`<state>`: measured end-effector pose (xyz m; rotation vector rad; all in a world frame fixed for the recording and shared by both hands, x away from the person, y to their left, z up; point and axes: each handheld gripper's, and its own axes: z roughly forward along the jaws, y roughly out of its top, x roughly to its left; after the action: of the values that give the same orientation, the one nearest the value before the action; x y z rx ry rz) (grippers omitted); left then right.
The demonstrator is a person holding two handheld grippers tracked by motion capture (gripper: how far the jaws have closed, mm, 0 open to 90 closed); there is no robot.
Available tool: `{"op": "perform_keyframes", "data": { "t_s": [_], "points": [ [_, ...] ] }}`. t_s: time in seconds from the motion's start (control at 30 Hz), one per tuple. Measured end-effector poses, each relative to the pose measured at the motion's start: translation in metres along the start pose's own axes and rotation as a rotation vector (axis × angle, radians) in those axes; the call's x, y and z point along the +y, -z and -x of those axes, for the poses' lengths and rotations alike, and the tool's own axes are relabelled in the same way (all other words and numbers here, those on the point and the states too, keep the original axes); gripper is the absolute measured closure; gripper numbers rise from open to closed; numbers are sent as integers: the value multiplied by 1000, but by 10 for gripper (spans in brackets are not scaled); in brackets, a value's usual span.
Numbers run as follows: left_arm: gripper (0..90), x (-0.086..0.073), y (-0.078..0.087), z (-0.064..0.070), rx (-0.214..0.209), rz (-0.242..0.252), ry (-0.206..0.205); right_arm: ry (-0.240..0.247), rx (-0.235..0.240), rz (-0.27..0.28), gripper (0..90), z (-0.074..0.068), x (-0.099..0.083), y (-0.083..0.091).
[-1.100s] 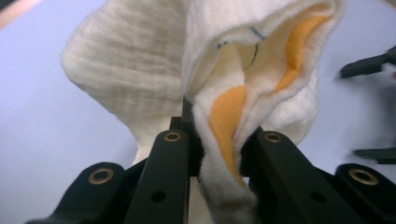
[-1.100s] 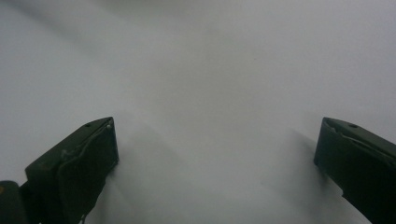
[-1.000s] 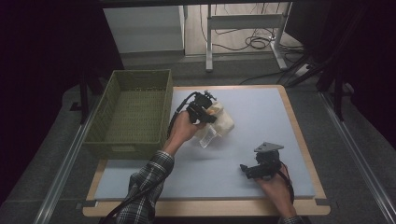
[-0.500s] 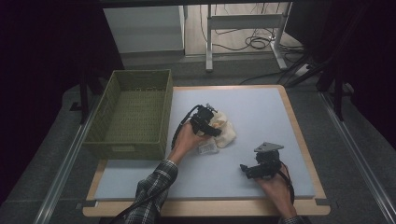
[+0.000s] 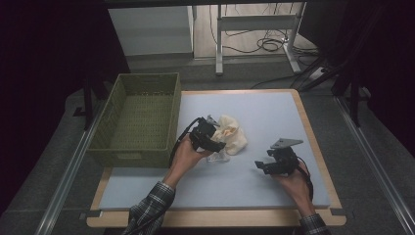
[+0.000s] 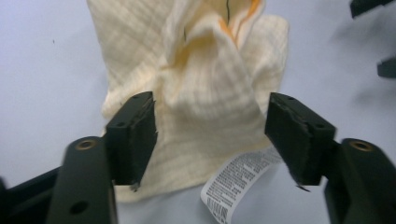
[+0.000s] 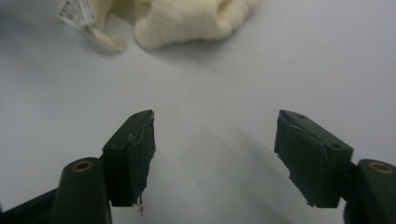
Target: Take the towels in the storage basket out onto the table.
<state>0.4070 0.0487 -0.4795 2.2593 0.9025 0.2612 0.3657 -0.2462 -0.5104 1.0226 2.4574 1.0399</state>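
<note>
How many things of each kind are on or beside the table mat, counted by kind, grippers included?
Cream cloth with white label: 1
Green basket: 1
Grippers, left gripper and right gripper, both open: 2
Total: 4

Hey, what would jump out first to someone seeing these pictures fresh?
Probably the crumpled cream cloth with a white label, lying mid-table on the pale blue mat, with the left gripper right over it, jaws open on either side of it. Next, the green woven basket along the table's left edge, and the right gripper open over bare mat.
</note>
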Motion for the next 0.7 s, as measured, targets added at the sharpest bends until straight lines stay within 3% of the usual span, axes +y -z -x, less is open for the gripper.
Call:
{"op": "perform_keyframes", "data": {
  "t_s": [0.07, 0.17, 0.23, 0.33, 0.47, 0.5, 0.57, 0.63, 0.7],
  "points": [
    [408, -5, -3, -2, -2, 17, 12, 9, 22, 9, 336, 3, 10, -6],
    [425, -10, -9, -5, -60, 39, 51, 26, 48, 11, 364, 6, 24, -19],
    [403, -11, -12, -4, -80, 46, 53, 39, 61, 2, 368, 7, 32, -29],
    [356, -11, -18, 1, -86, 42, 35, 54, 73, -9, 394, 7, 41, -44],
    [396, -9, -23, 4, -65, 44, 28, 71, 77, -21, 561, 6, 48, -58],
    [437, -9, -24, 4, -63, 49, 31, 59, 92, -19, 633, 5, 49, -60],
    [600, -10, -26, 3, -50, 40, 25, 49, 114, -8, 806, 5, 51, -61],
    [787, -11, -26, 1, -34, 40, 24, 29, 133, 4, 858, 5, 52, -59],
    [847, -12, -23, -2, -32, 54, 29, 25, 128, 2, 865, 5, 52, -53]
  ]
}}
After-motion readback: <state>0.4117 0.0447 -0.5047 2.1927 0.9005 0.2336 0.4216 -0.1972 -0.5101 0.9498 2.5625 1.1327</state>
